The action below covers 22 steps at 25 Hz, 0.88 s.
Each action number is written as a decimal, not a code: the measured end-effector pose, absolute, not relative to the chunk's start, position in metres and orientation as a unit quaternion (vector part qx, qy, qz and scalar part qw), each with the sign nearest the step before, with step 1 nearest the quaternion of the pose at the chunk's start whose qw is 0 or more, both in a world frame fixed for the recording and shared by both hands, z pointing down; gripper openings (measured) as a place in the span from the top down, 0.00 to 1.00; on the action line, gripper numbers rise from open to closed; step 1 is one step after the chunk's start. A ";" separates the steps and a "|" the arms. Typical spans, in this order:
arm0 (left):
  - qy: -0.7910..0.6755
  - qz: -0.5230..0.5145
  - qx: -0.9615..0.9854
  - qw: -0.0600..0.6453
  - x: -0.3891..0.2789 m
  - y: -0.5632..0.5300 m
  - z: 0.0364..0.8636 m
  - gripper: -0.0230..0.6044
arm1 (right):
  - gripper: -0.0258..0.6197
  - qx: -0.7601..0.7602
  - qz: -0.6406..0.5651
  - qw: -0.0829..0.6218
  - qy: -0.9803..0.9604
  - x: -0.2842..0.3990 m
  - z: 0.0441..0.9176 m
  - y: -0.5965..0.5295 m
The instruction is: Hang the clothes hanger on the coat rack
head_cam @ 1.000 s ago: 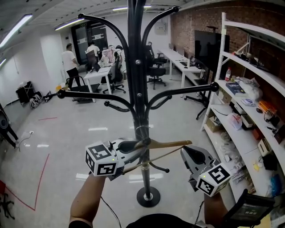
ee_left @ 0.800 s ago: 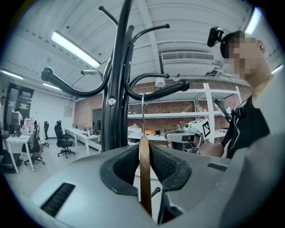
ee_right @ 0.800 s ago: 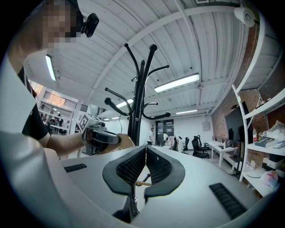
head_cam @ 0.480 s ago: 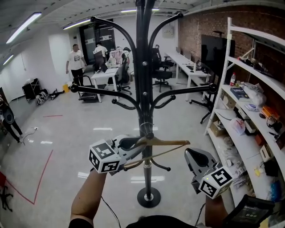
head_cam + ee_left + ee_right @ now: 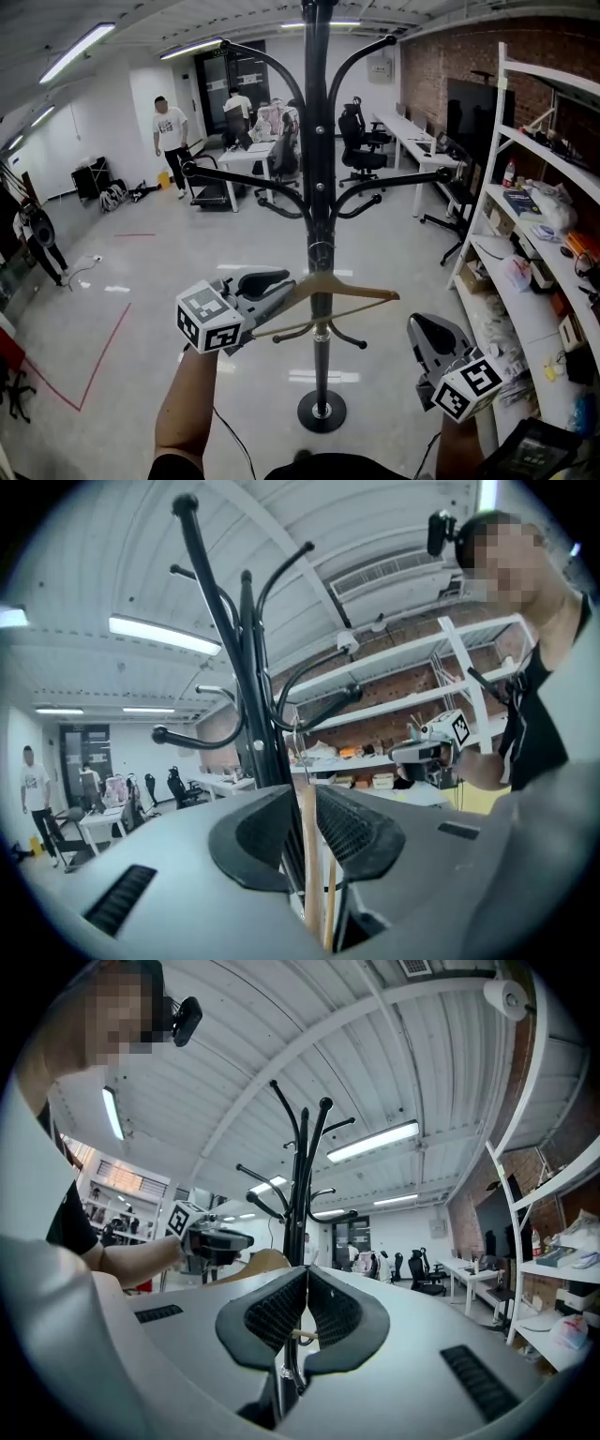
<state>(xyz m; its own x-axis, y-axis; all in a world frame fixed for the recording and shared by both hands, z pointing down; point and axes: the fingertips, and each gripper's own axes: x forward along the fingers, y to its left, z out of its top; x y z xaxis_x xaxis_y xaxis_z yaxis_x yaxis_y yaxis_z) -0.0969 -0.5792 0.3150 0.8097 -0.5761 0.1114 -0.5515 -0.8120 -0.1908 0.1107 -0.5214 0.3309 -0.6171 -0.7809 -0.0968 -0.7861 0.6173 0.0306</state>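
Observation:
The black coat rack (image 5: 319, 187) stands straight ahead on a round base (image 5: 322, 412), with curved arms high up and straight pegs at mid height. My left gripper (image 5: 286, 292) is shut on one end of a wooden clothes hanger (image 5: 354, 292), held level across the pole below the pegs. In the left gripper view the hanger's wood (image 5: 307, 855) runs between the jaws, with the coat rack (image 5: 248, 696) just beyond. The hook is lost against the pole. My right gripper (image 5: 422, 330) hangs lower right of the pole, shut and empty; its own view shows the right gripper (image 5: 307, 1283) closed and the coat rack (image 5: 305, 1176) ahead.
White shelving (image 5: 534, 216) with boxes and bottles runs along the right wall. Desks and office chairs (image 5: 361, 141) fill the back, where people (image 5: 171, 131) stand. A red tape line (image 5: 94, 356) marks the glossy floor at left.
The left gripper has lifted the hanger slightly up the pole. The right gripper has drifted down and to the right, away from the hanger. The head view has shifted left.

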 end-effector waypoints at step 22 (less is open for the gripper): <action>0.500 0.114 -0.858 0.000 -0.153 -0.366 0.342 0.97 | 0.95 -0.370 -0.012 0.028 0.929 0.098 0.368 -0.435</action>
<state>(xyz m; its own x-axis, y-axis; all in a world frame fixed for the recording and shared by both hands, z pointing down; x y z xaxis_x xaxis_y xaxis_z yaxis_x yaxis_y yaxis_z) -0.1532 -0.3659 0.3419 0.4734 -0.8590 -0.1950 -0.8589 -0.4993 0.1139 0.0977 -0.4348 0.3679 -0.7249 -0.6875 -0.0427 -0.6861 0.7262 -0.0438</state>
